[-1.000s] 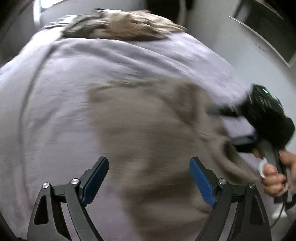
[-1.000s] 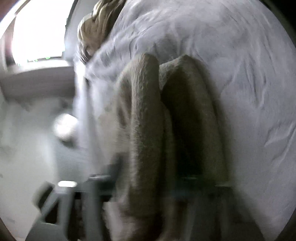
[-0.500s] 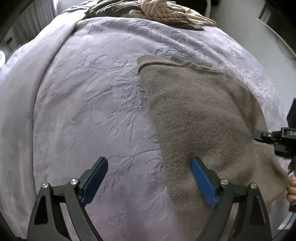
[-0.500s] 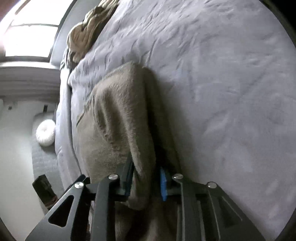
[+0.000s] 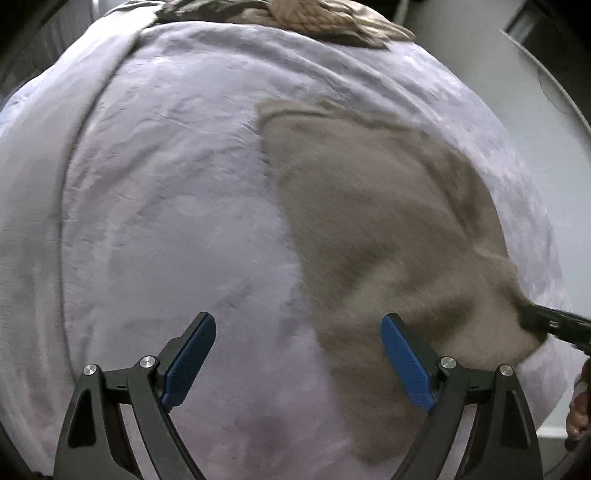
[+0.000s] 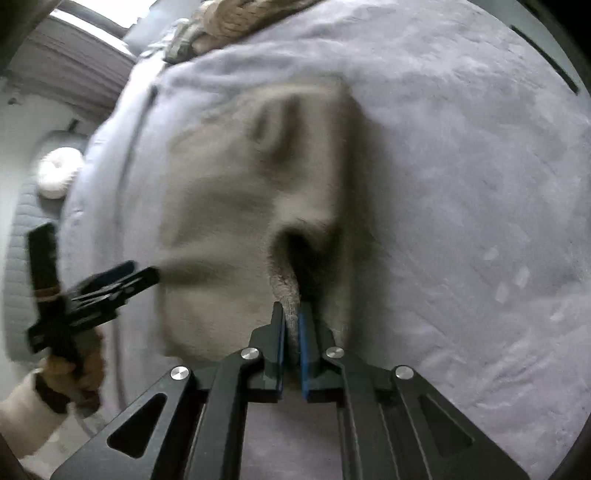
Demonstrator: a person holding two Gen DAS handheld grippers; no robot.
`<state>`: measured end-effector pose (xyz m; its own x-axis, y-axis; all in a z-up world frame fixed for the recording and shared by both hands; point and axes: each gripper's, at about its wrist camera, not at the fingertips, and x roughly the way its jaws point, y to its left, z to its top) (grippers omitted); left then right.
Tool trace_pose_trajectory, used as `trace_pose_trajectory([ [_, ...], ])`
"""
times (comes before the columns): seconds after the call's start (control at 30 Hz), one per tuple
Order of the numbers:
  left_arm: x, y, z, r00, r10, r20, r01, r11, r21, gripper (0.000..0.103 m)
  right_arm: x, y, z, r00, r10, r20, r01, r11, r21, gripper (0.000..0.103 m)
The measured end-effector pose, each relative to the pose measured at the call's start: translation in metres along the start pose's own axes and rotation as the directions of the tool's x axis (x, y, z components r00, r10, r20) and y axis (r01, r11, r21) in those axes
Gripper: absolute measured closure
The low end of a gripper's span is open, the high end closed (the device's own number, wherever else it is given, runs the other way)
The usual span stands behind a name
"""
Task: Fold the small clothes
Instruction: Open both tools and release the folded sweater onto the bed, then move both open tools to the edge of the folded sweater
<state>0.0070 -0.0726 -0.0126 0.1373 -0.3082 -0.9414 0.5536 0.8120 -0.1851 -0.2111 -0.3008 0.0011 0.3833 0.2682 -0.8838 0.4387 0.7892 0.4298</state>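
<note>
Two grippers: both over a bed [image 5: 155, 192] with a pale lilac cover.
Garment: one small taupe fleece piece [image 5: 369, 221], lying on the cover toward the bed's near right side, partly spread and still rumpled.
Right gripper [image 6: 291, 325]: clenched on a bunched edge of the garment; its jaws have just been closing, with fleece between the pads. The cloth rises in a tented ridge toward it.
Left gripper [image 5: 299, 354]: released, jaws wide, hanging just above the garment's left margin; one finger is over fleece, the other over bare cover.
Risk, slip: the grip takes only a thin roll of edge, so a quick pull could strip it out.
Risk, drag: nothing pins the far side, so the whole piece may slide rather than fold.
Risk, mis-grab: closing low, the left gripper could pinch the cover along with the fleece.
Background: a heap of knitted cloth [image 5: 317, 18] at the bed's far end, well apart.
</note>
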Motion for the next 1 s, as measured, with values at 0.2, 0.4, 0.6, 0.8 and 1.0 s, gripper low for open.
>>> trace_pose_trajectory([
  [0.2,0.023,-0.005,-0.031,0.999,0.004,-0.049,0.0,0.997,0.079,0.011,0.018,-0.046,-0.02,1.0,-0.004,-0.003,0.004,0.994,0.105,0.095],
  [0.4,0.021,-0.003,-0.044,0.998,0.026,-0.05,-0.021,0.995,0.097,0.005,0.008,-0.054,-0.031,1.0,-0.007,0.002,0.006,0.98,0.197,0.088],
  [0.6,0.016,-0.001,-0.045,0.998,0.03,-0.062,-0.026,0.998,0.065,0.005,0.003,-0.05,-0.038,0.999,-0.033,-0.009,0.034,0.979,0.202,0.084],
  [0.8,0.017,0.003,-0.044,0.997,0.026,-0.073,-0.023,0.999,0.048,0.005,-0.005,-0.057,-0.042,0.992,-0.125,-0.004,0.122,0.955,0.269,0.079],
  [1.0,0.014,0.001,-0.04,0.997,0.038,-0.072,-0.035,0.998,0.042,0.005,-0.024,-0.081,-0.054,0.993,-0.115,0.034,0.093,0.915,0.392,0.076],
])
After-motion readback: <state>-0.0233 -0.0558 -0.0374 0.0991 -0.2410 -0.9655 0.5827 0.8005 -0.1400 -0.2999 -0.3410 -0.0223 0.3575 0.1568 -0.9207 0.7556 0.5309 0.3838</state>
